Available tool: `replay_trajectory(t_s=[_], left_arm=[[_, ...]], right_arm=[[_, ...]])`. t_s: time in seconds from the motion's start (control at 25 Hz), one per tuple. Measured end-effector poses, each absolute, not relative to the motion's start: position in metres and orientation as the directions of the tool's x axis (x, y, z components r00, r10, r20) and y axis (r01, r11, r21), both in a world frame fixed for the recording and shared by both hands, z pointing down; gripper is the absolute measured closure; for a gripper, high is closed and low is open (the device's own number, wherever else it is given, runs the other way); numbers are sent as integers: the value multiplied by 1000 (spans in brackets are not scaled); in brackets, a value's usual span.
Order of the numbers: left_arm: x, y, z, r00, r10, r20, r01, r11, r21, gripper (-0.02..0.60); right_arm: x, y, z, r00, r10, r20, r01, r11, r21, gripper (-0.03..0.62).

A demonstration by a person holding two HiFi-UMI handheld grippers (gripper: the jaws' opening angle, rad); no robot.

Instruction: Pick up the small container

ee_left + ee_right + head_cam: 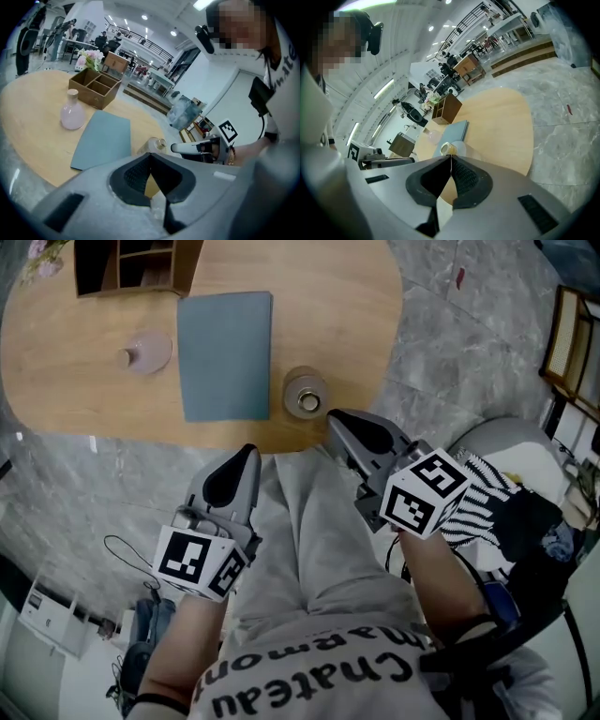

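On marble floor [459, 343] (grey), wooden table [75, 371].

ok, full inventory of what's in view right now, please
table: one, light wood, rounded, ahead of the person
mat: one, blue-grey, flat on the table's middle
vase: one, pale pink, on the table left of the mat
wooden box: one, brown, with compartments, at the table's far edge
flowers: one bunch, pink and white, behind the box
small container: one, clear with a pale top, near edge of the table, right of the mat's near corner
floor: grey marble, around the table
trousers: light grey, the person's lap, below the table edge
left tool: one, grey, shut, empty, short of the table
right tool: one, grey, shut, empty, just short of the container
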State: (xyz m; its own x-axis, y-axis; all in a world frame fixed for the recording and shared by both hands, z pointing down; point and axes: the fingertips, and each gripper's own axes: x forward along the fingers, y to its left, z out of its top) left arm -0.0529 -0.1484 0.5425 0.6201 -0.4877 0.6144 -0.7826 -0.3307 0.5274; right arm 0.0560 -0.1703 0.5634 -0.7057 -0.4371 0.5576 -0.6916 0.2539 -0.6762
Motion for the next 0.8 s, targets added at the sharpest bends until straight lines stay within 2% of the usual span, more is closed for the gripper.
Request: replay_trajectory(t_s=[0.28,0.52,0.8], left_arm=[[-50,-148,562,648,-489,584,-753,-295,588,566],[-56,-152,582,641,-496,587,-750,-240,616,566],[-52,-149,586,685,-480,549,-714,-294,635,568]], right_arm=[[65,-154,597,-658,-385,647,-750,260,-608,580],[64,-146,608,-631,-349,693,-771,379,-512,580],[48,-143,614,-629,-335,702,-750,500,-433,579]])
